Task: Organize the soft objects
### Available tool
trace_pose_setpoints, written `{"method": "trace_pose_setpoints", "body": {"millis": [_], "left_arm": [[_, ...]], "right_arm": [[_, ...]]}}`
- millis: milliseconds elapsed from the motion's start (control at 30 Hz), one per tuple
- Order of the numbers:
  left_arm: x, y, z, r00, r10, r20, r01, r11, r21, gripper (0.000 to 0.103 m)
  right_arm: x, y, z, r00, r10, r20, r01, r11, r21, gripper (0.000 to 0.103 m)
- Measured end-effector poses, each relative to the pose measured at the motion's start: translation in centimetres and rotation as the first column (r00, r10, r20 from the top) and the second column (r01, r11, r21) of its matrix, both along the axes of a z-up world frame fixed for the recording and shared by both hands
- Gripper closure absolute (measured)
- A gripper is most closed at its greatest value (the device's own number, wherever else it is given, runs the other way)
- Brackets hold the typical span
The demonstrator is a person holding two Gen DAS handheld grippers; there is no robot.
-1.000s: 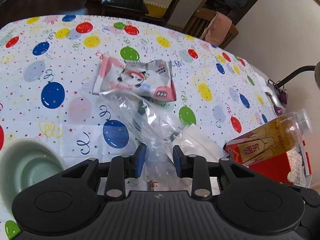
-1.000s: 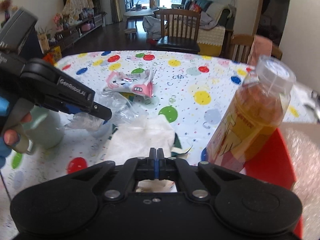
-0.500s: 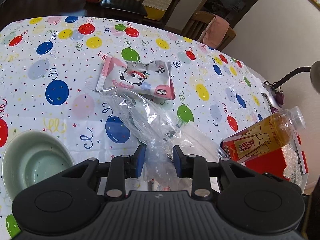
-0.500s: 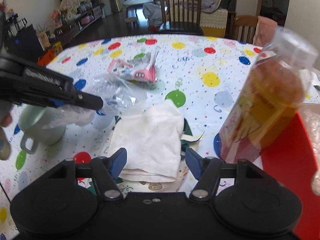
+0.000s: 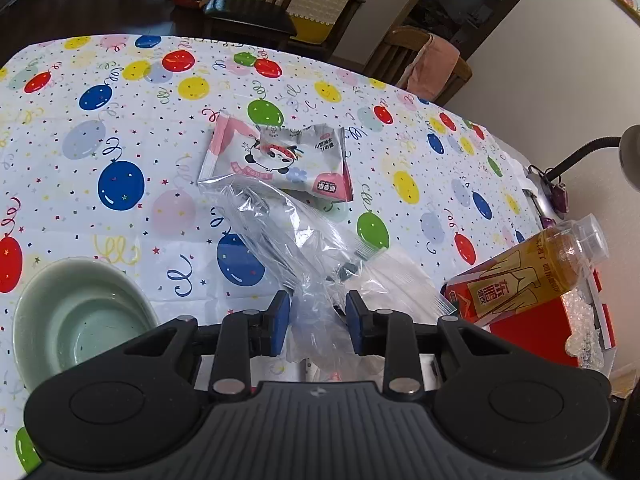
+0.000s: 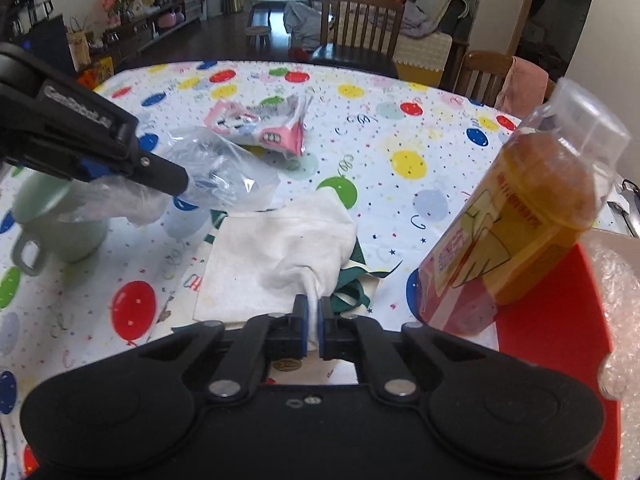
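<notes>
My left gripper [image 5: 317,304] is shut on a bunched clear plastic bag [image 5: 280,232] and holds it above the balloon-print tablecloth [image 5: 120,140]. The right wrist view shows that gripper [image 6: 176,182] from the side, with the bag [image 6: 224,176] hanging from its tip. My right gripper [image 6: 313,308] is shut on the near edge of a white cloth [image 6: 276,256], which it pinches into a small peak. The cloth lies on a green fabric piece [image 6: 352,292]. A pink and white snack packet [image 5: 280,160] lies further back on the table.
A pale green mug [image 6: 56,224] stands at the left. At the right, an amber drink bottle [image 6: 524,216] leans on a red box [image 6: 560,320] with bubble wrap [image 6: 616,300]. Wooden chairs [image 6: 360,20] stand behind the table's far edge.
My right gripper opened over the white cloth, then closed on its near edge, which now stands pinched up. The left gripper kept its hold on the bag and barely moved.
</notes>
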State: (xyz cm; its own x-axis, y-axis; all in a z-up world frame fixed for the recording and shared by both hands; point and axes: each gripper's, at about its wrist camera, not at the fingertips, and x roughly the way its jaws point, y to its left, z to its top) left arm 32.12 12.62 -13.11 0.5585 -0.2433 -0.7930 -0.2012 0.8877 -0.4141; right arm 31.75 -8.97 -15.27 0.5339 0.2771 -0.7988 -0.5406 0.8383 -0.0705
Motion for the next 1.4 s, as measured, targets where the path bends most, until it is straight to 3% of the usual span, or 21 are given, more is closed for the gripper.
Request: {"method": "trace_pose_setpoints", "body": {"millis": [467,733,1100,1400], "left_arm": [[-1.9,-0.3,2.4,0.998,-0.013,0.056,0.014,1.000,-0.014,0.073],[-4.2,-1.6,5.9,0.989,-0.058,0.136,0.061,0.998,-0.019,0.073],[-7.0,-6.2,11.2,0.959,-0.179,0.221,0.186,0.982,-0.012,0.073],[-7.6,-13.2,13.9,0.919,-0.295,0.263,0.305,0.952,0.001,0.073]], "right_arm": [[-2.8,-4.7,5.3,1.000,-0.015,0.027,0.010,0.985,0.170,0.100],[-4.9,-7.8,9.2,0.996,-0.044,0.080,0.023,0.970,0.243,0.100],[-7.8,-13.8,13.8,0.983,-0.143,0.119,0.096,0.937,0.335,0.100],[-8.6,-20.1,15.6,0.957,-0.244,0.155,0.177,0.919,0.353,0.100]]}}
